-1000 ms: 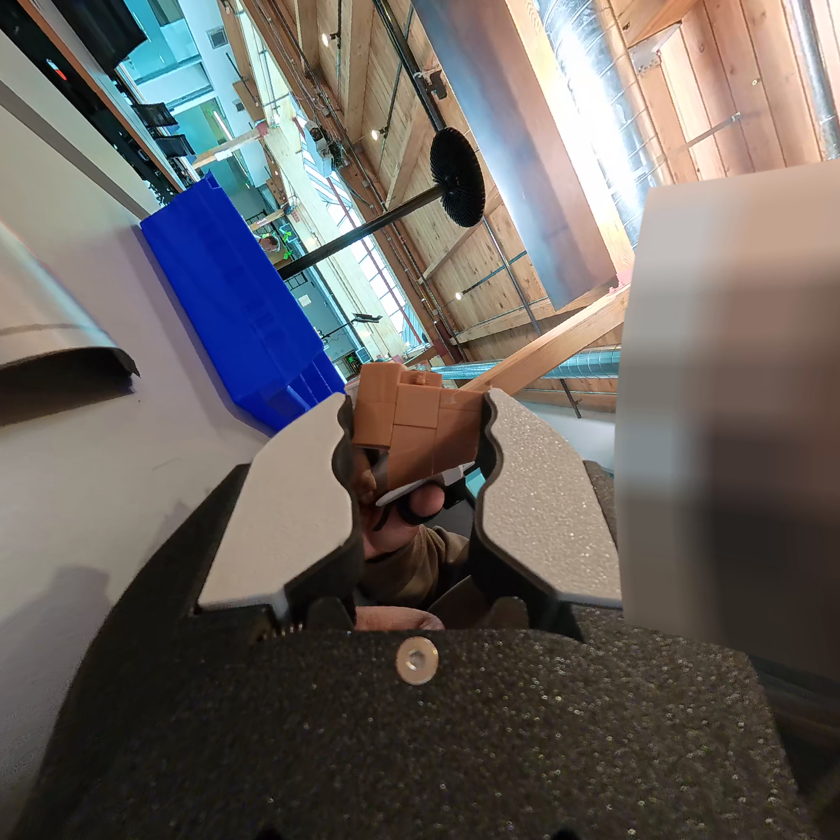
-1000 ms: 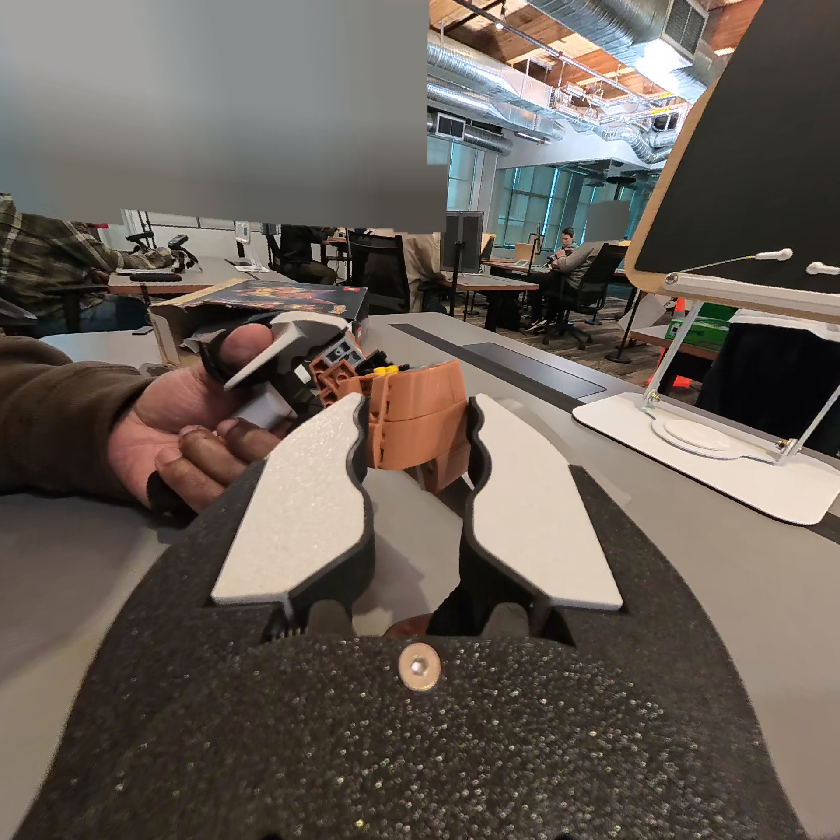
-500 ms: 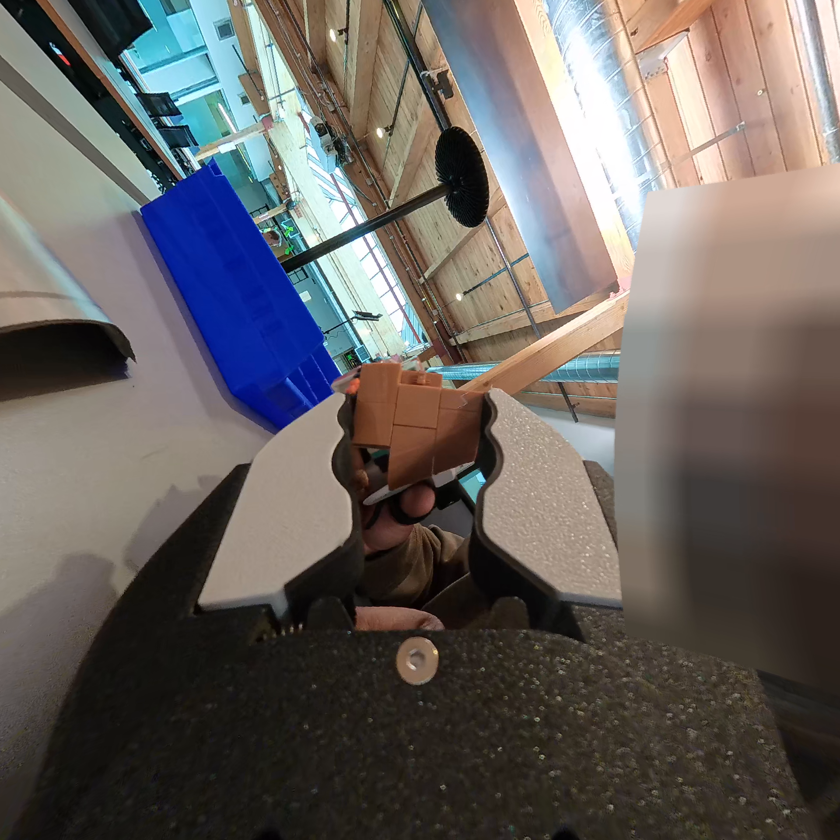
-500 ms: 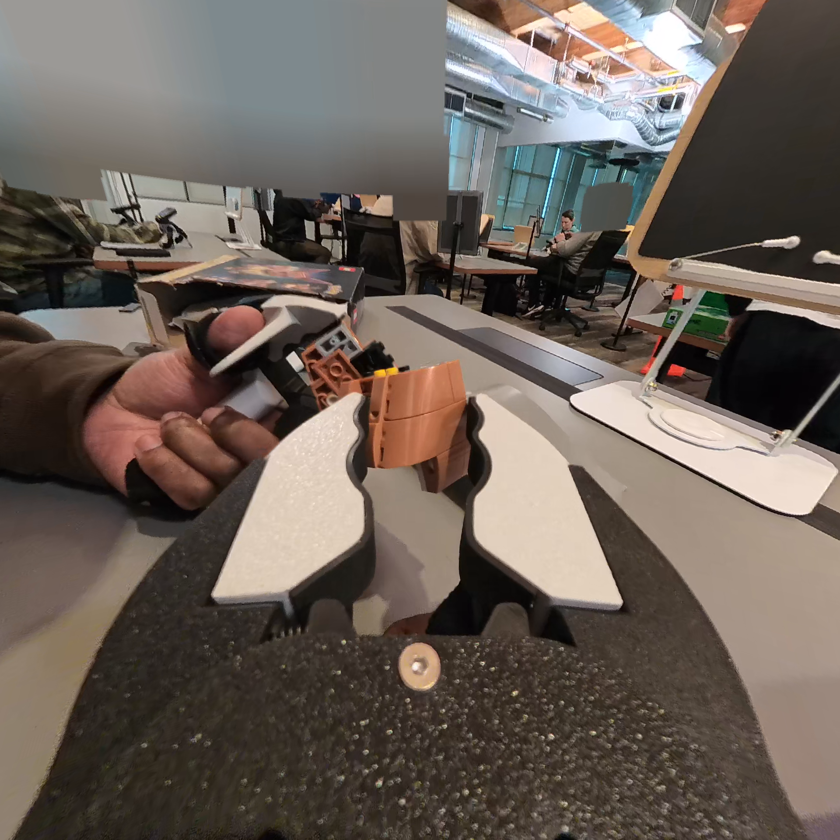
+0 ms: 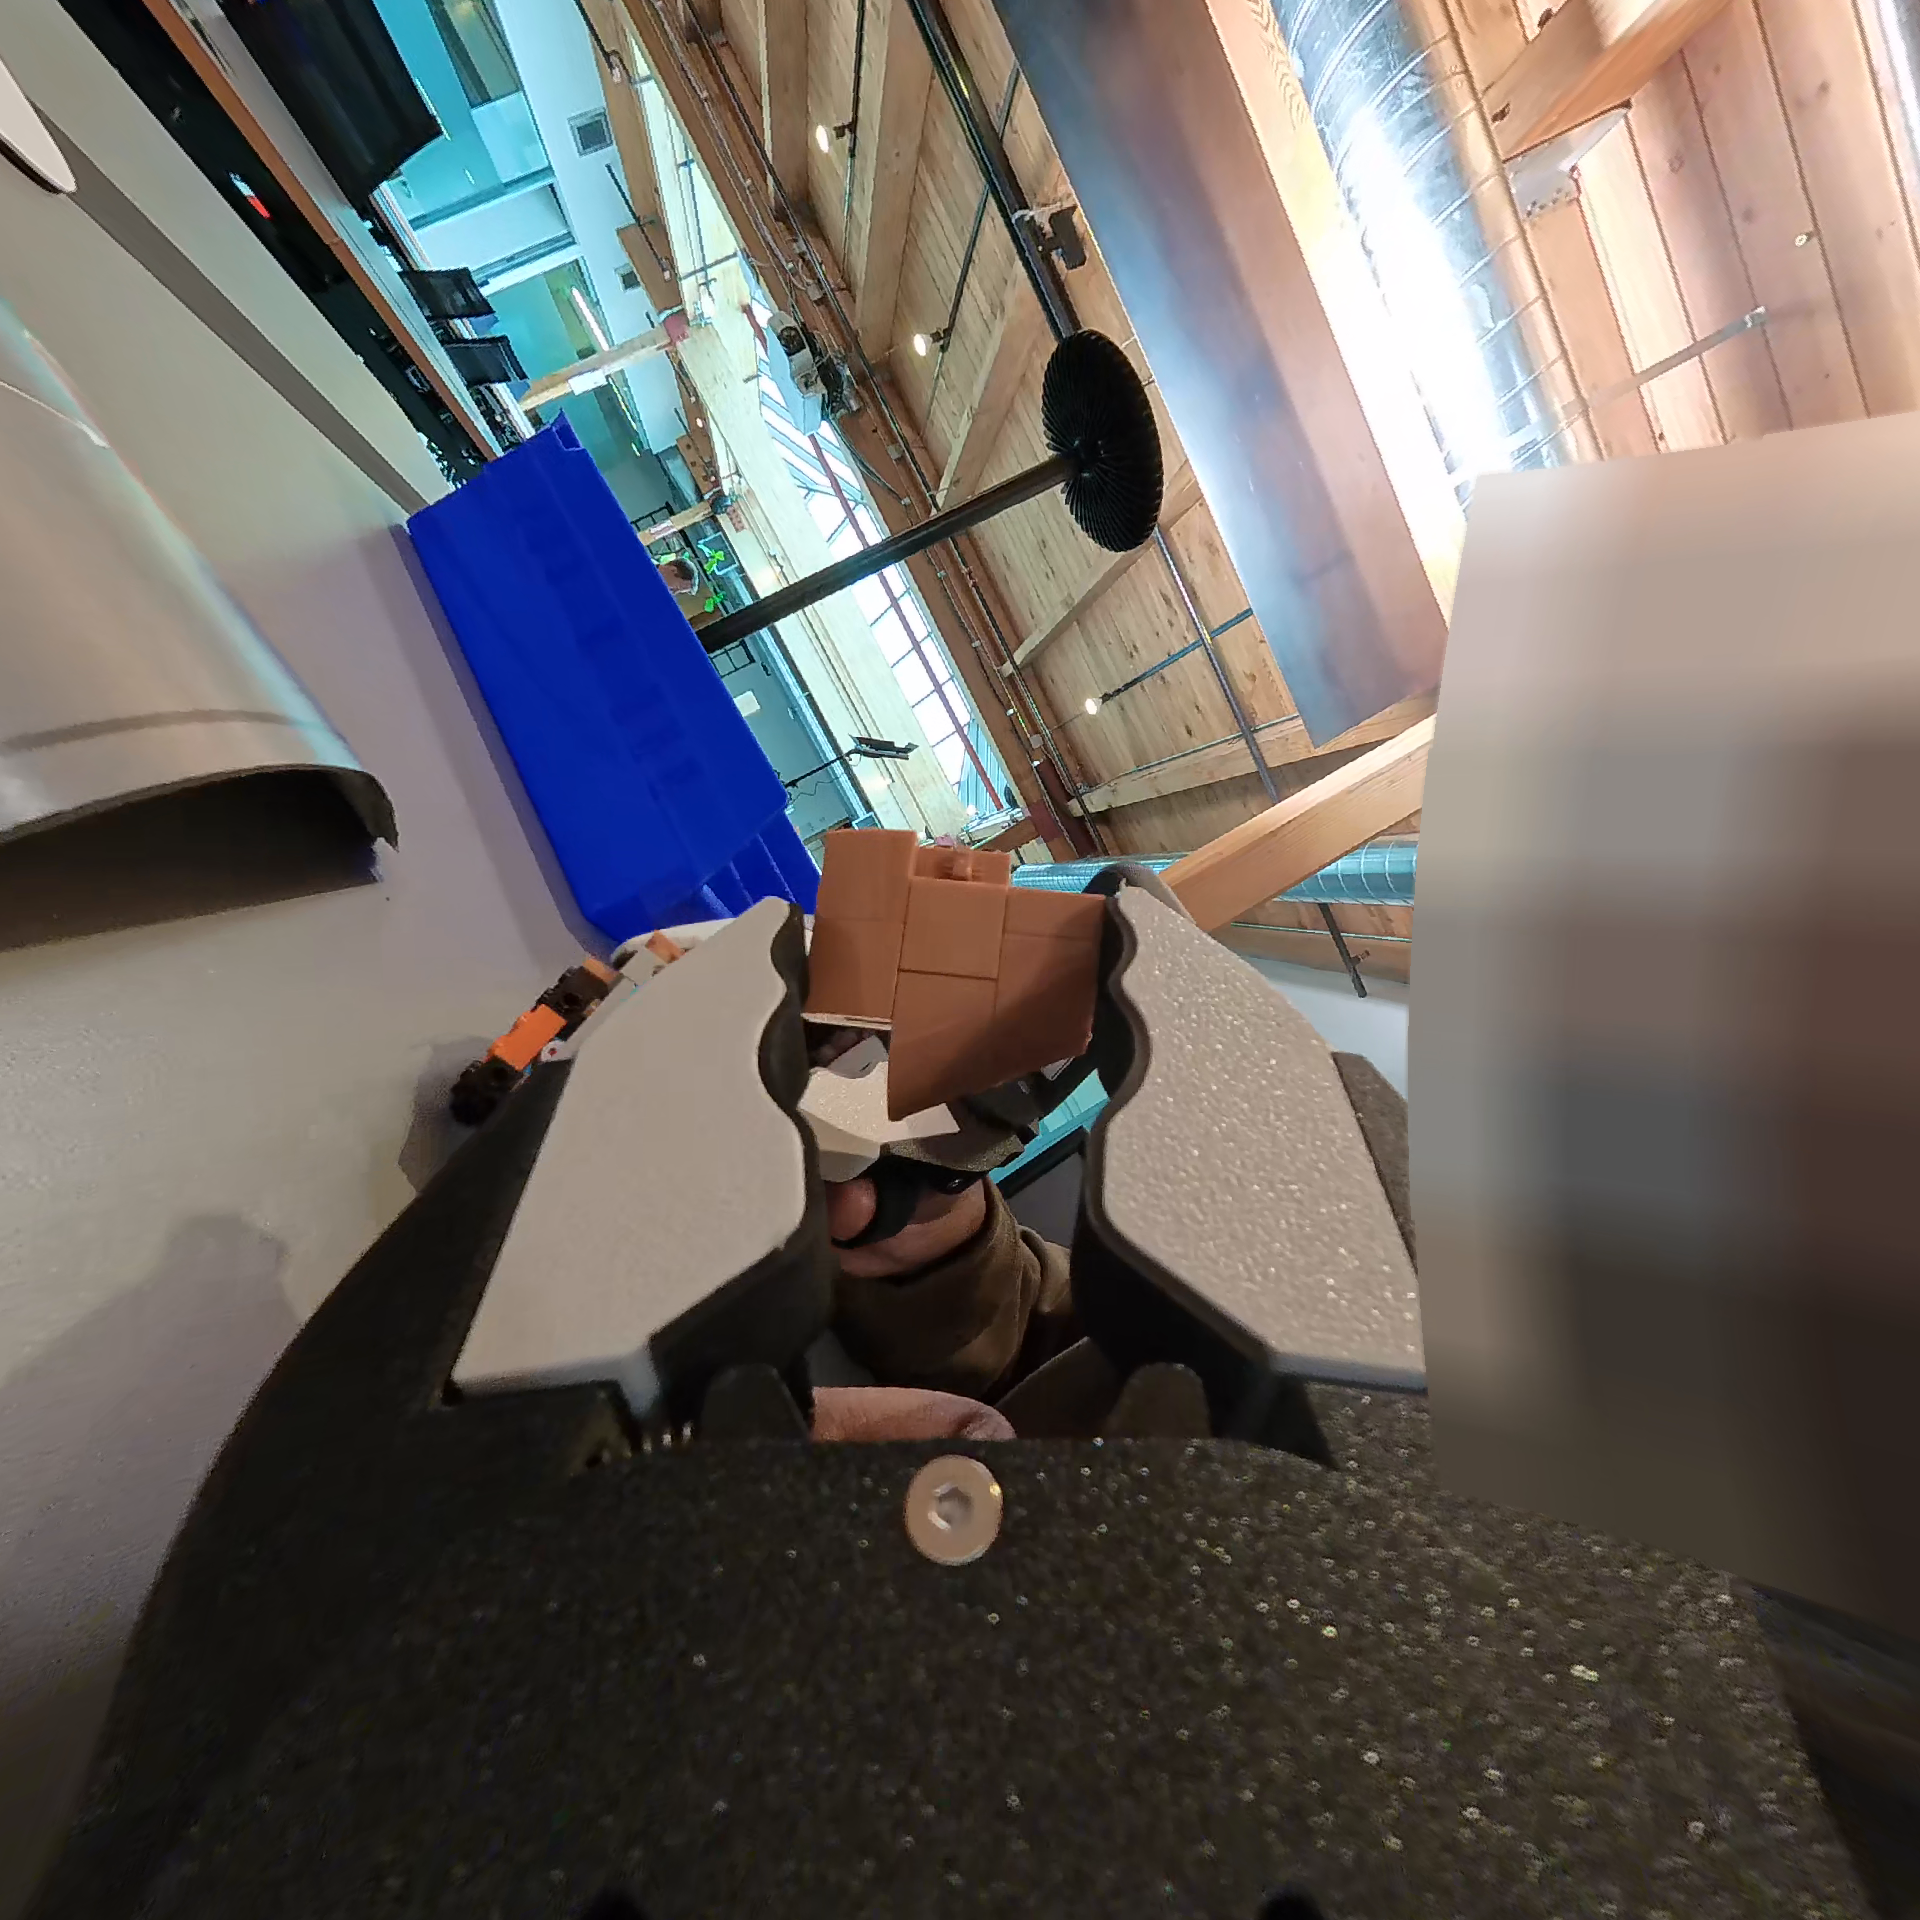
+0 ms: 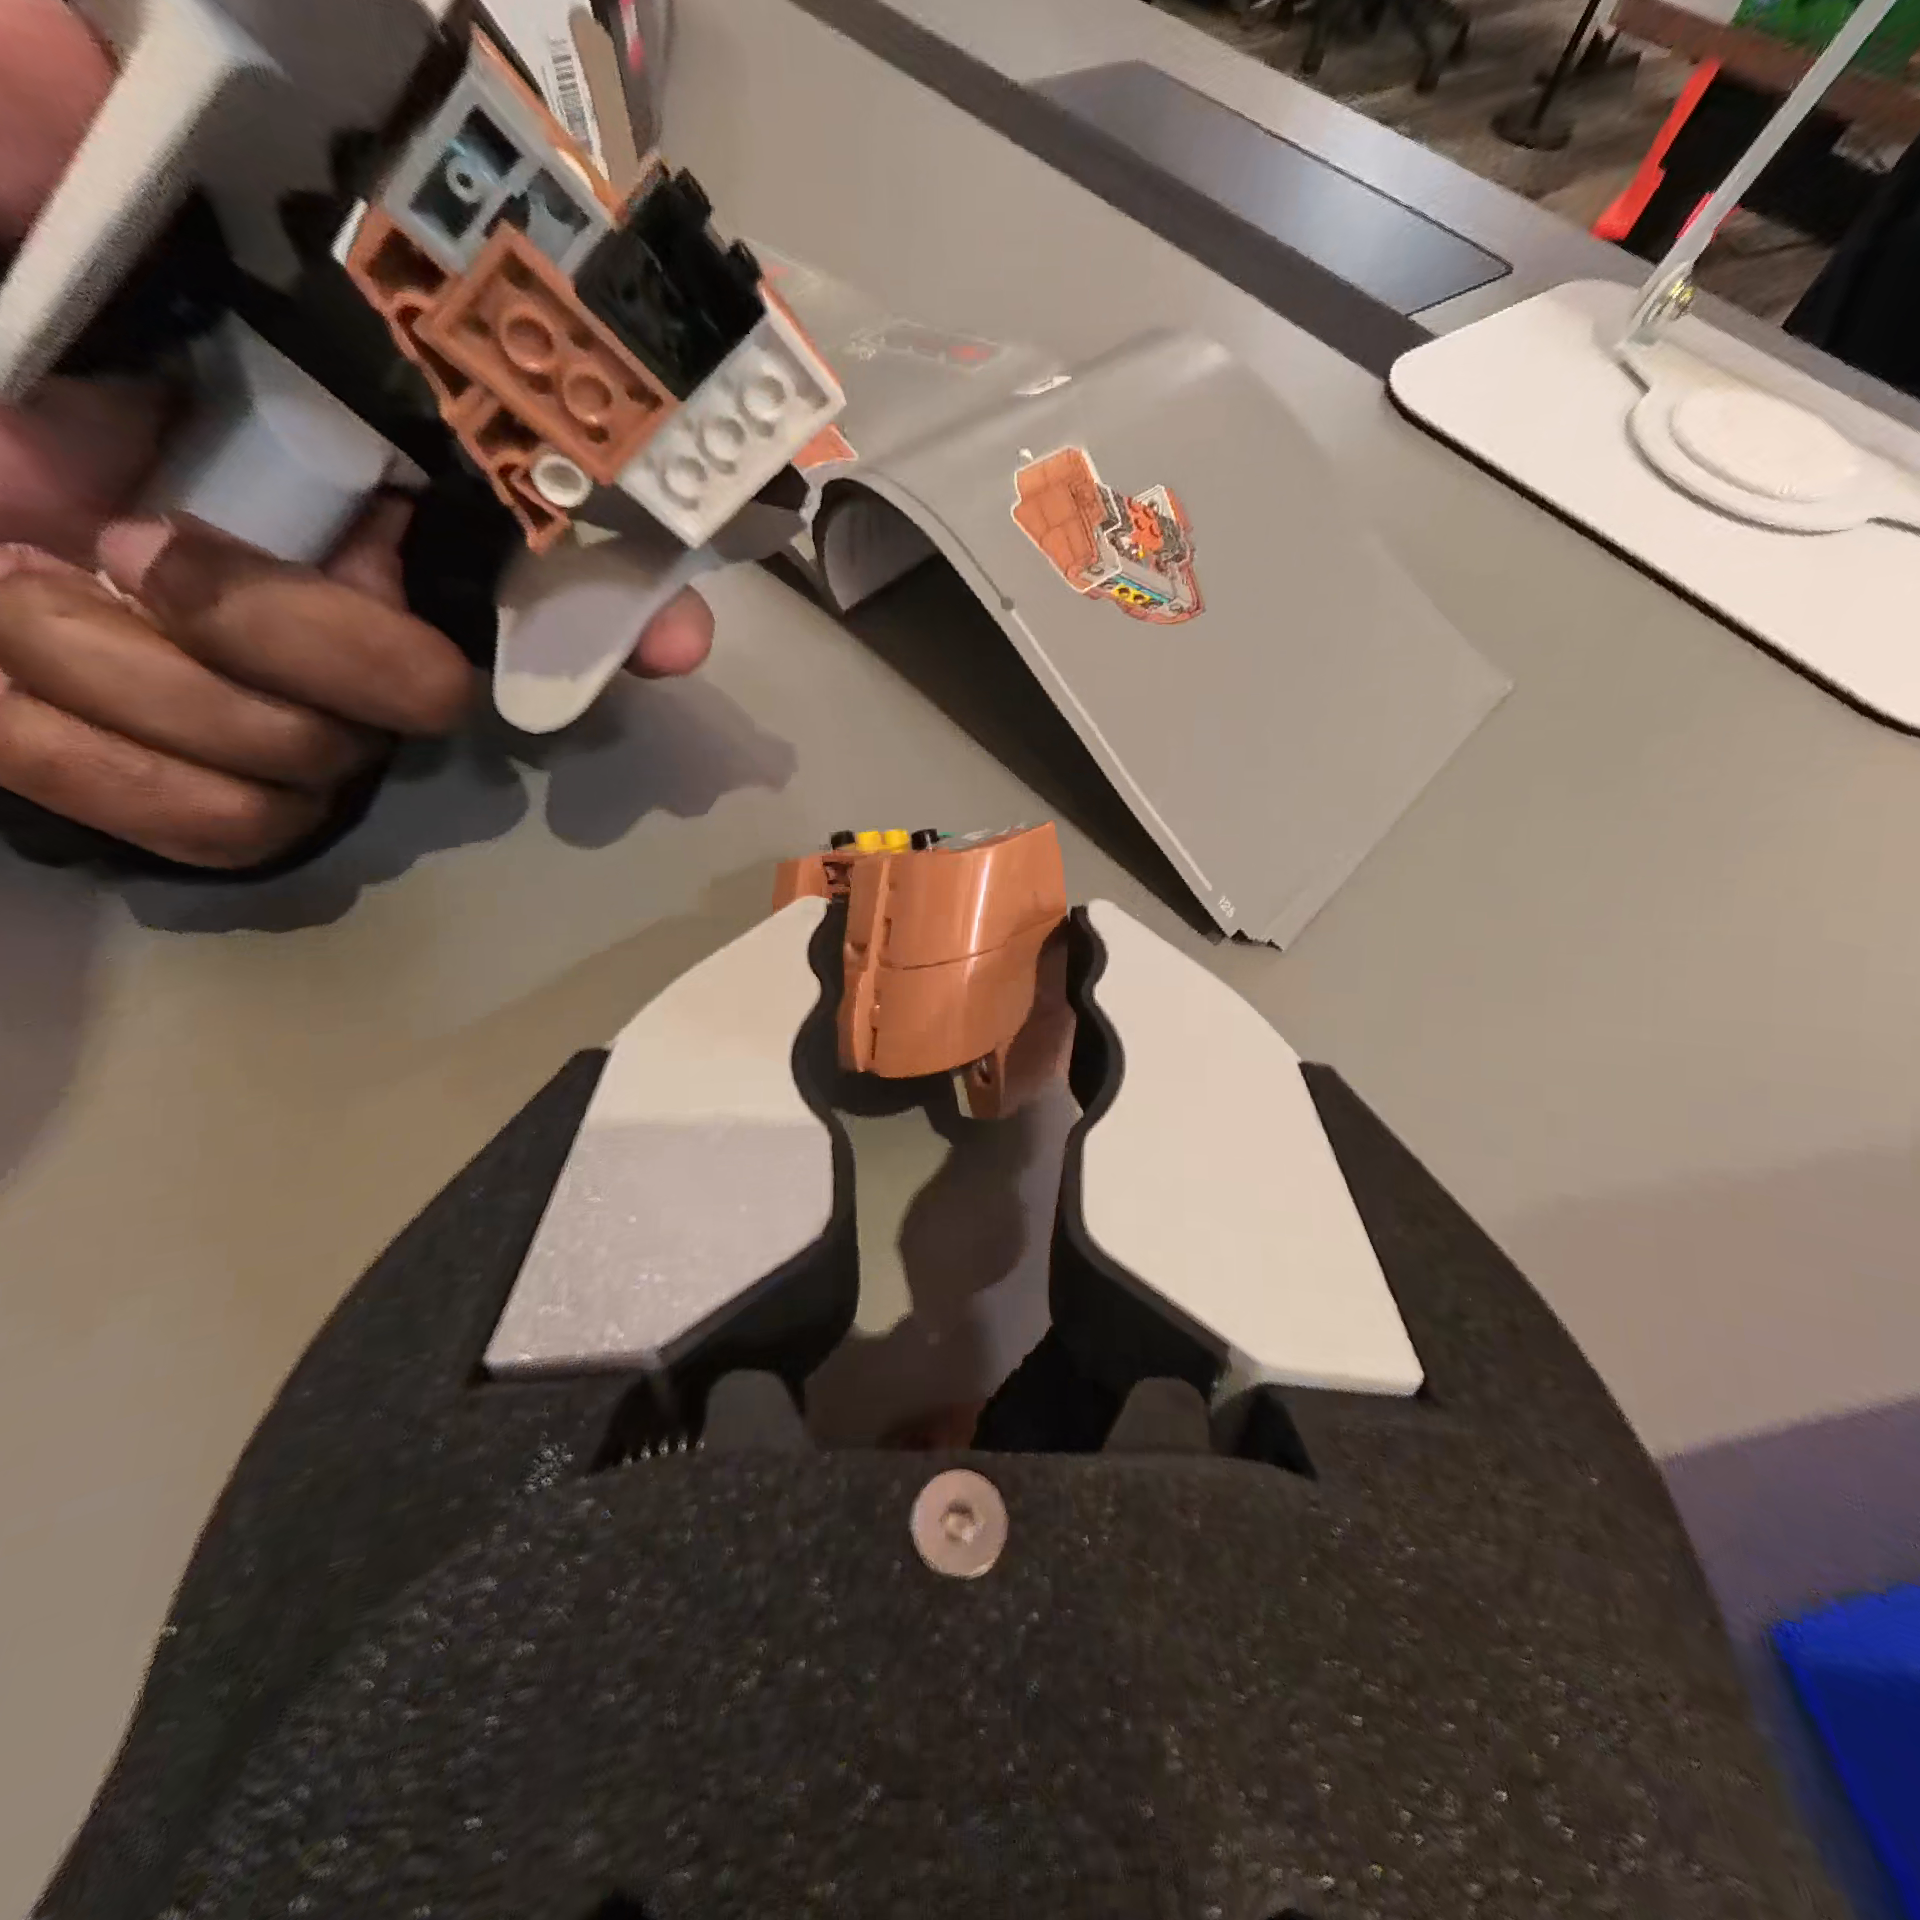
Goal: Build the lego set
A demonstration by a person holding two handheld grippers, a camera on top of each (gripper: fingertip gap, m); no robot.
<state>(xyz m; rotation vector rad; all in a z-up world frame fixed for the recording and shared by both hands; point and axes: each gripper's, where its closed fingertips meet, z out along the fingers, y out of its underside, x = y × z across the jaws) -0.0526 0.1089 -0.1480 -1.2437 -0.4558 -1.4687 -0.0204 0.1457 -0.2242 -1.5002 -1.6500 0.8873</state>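
Brown lego section point(image 6: 940, 961) clamped in right gripper point(image 6: 945, 935) jaws, long axis upright; left gripper point(image 5: 951, 966) jaws clamp brown assembly point(image 5: 951, 971).

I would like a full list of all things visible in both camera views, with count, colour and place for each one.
Lego assembly: one, brown with grey and black parts, in the left gripper.
Curved lego piece: one, brown, in the right gripper.
Loose lego pieces: a few, orange and black, on the table.
Instruction booklet: one, grey, open on the table.
Bin: one, blue, on the table.
White base: one, far side of the table.
Table: one, grey.
Left gripper: one, shut.
Right gripper: one, shut.
Hand: one, holding the left gripper.
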